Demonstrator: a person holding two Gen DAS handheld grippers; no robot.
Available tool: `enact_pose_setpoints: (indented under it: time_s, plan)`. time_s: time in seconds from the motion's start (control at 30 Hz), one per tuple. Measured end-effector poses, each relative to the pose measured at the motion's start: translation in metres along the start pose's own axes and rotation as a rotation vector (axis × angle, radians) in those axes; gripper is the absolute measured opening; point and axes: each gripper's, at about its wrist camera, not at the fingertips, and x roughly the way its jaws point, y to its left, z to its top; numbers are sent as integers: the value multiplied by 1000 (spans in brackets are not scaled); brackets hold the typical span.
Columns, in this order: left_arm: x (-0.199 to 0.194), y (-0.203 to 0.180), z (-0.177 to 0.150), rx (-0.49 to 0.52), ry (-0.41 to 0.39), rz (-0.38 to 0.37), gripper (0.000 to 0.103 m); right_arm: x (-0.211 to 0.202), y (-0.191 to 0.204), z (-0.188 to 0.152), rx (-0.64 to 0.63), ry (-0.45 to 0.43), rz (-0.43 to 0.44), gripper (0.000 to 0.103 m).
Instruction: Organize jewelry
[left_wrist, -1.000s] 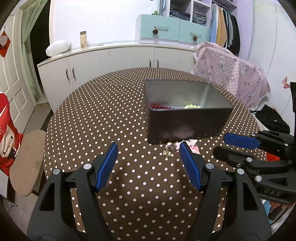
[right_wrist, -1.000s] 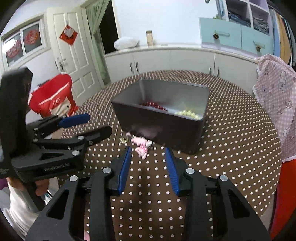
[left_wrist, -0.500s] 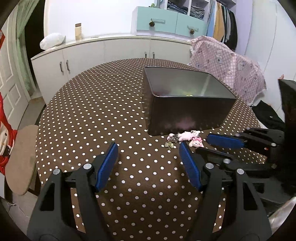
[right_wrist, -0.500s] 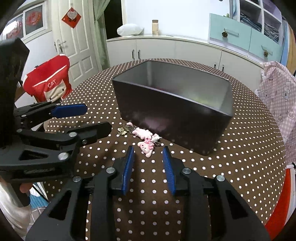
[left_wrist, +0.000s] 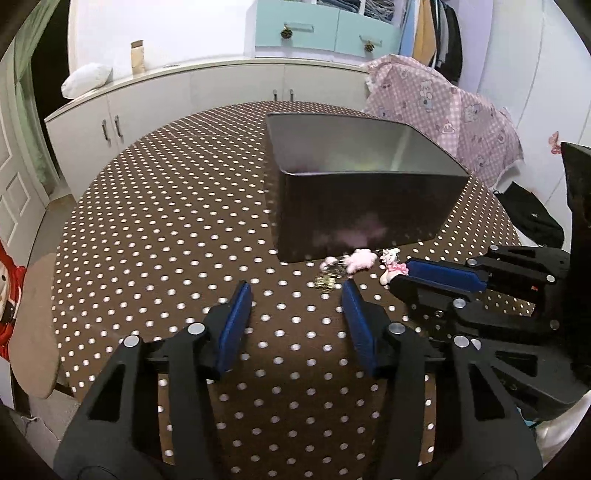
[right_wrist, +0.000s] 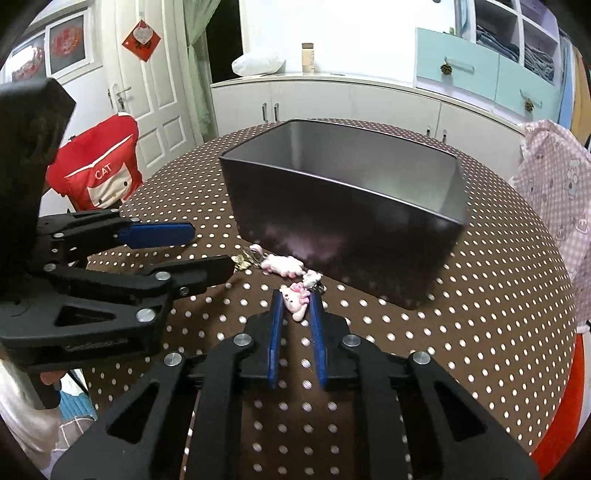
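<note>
A string of small charms lies on the dotted table just in front of the grey metal box (left_wrist: 351, 206): a gold piece (left_wrist: 325, 282), a pink charm (left_wrist: 360, 258) and a pink kitty charm (right_wrist: 295, 301). My right gripper (right_wrist: 296, 301) is closing, and its blue pads touch the kitty charm on both sides. My left gripper (left_wrist: 295, 286) is open and closing with nothing between its jaws; the gold piece lies just ahead of its right fingertip. From this low angle the inside of the box (right_wrist: 332, 206) is hidden.
The round table wears a brown cloth with white dots (left_wrist: 166, 221). A chair with a red cover (right_wrist: 99, 170) stands at the left. A pink checked cloth (left_wrist: 436, 107) hangs behind the table on the right. White cabinets (left_wrist: 221, 88) line the back wall.
Both grippers have come lower and closer to the charms. The right jaws narrowed around the kitty charm. The left jaws narrowed too. The beads inside the box dropped out of sight.
</note>
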Motion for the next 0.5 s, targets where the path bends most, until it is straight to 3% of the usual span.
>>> enact_pose_setpoints:
  time_s: [0.1,0.17,0.3,0.5]
  plan:
    - [4,-6,1,11,6,-12,48,-5,-5,-3,14,-2,-1,13]
    - [8,-10,3,24,11,-7,37,-7,-8,-5,22,-4,-2,13]
    - [12,-15,4,46,9,9,31,-9,-17,-7,56,-5,1,13]
    - [10,-13,1,46,-1,24,13,-10,-16,-7,61,-6,10,13]
